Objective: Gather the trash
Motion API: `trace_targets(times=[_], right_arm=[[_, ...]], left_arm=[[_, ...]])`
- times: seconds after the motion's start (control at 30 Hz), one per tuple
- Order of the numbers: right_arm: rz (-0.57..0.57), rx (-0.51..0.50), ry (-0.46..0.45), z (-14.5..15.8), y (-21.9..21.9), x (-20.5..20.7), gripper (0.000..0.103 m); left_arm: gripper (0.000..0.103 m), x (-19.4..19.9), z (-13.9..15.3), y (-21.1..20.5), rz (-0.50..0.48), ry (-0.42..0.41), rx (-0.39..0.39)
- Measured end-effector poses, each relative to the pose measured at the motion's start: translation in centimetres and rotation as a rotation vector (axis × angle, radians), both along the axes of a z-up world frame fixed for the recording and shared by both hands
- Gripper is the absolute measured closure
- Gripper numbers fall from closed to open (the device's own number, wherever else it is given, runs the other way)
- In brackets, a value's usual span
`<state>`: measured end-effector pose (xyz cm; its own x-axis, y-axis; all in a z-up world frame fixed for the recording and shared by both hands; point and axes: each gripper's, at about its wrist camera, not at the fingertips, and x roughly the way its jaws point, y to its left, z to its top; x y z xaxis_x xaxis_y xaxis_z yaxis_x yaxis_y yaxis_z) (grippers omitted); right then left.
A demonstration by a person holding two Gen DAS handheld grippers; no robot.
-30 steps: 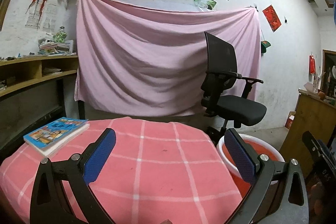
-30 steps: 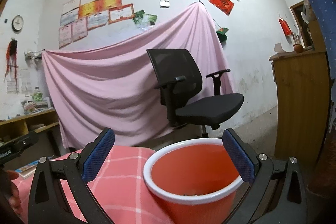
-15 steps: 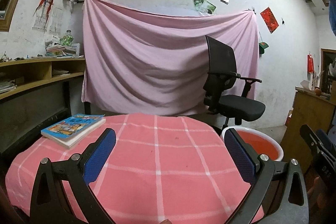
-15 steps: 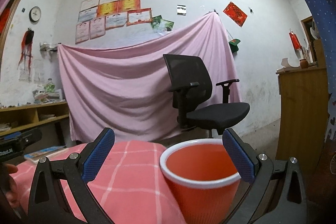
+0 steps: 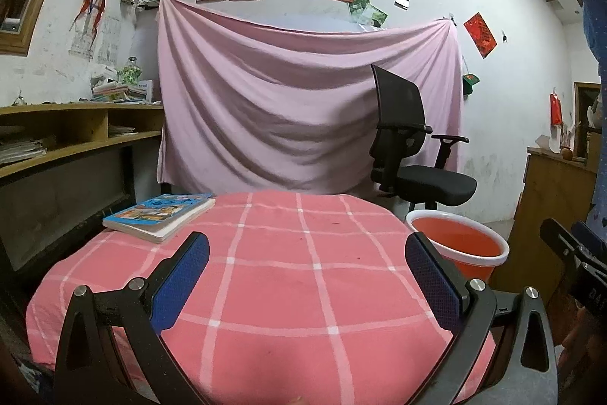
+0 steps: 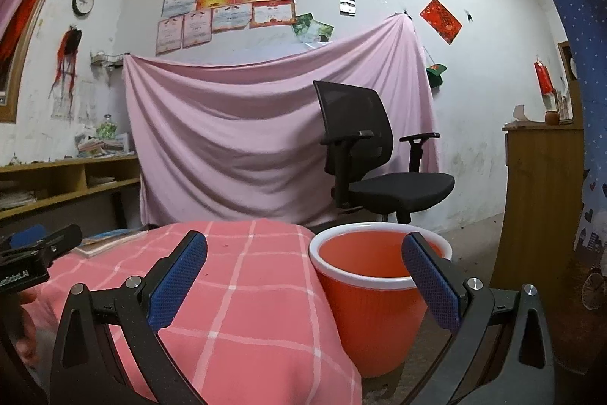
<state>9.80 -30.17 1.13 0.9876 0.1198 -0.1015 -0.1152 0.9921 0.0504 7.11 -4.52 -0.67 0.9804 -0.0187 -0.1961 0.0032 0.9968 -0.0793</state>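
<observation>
The left gripper (image 5: 306, 259) has its blue-padded jaws spread wide with nothing between them, hanging over a round table under a pink checked cloth (image 5: 273, 276). Ahead of its left jaw and off to that side, a book (image 5: 159, 215) lies flat near the cloth's far edge. Just beyond its right jaw, past the table's rim, stands the red bin (image 5: 457, 245) with a white rim; only bare red inner wall shows from this angle, and its bottom is out of sight.

The right gripper (image 6: 304, 259) is likewise wide apart and empty. Between its jaws, closer to the right one, the red bin (image 6: 371, 295) stands on the floor, just beside the draped cloth (image 6: 242, 291); the right jaw's pad overlaps its rim in the picture. The inside visible is plain red, and whether anything lies at the bottom cannot be told.

Beyond both pairs of jaws stand a black office chair (image 6: 364, 154) and a pink sheet (image 5: 288, 105) hung on the wall.
</observation>
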Motion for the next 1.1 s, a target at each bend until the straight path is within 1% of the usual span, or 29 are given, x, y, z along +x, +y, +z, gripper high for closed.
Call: trace_targets(times=[0.17,0.27,0.47,0.6,0.83,1.1], right_arm=[[0.008,0.008,0.027,-0.4,0.6,-1.1,0.0],[0.019,0.004,0.045,-0.7,1.1,-1.7,0.0],[0.043,0.011,0.086,-1.0,2.0,-2.3,0.0],[0.049,0.015,0.095,-1.1,2.4,-2.8,0.0],[0.054,0.009,0.104,-1.4,2.7,-2.8,0.0],[0.055,0.009,0.112,-1.6,2.6,-2.8,0.0]], left_arm=[[0.002,-1.4,-0.7,0.8,0.009,0.0,0.013],[0.002,-2.2,-1.2,1.5,0.013,0.008,0.006],[0.002,-3.6,-1.4,2.7,0.024,-0.002,-0.001],[0.002,-4.2,-1.5,2.8,0.014,0.003,0.007],[0.002,-4.5,-1.6,2.1,-0.009,-0.006,0.058],[0.002,-4.1,-2.0,2.2,-0.008,-0.001,0.049]])
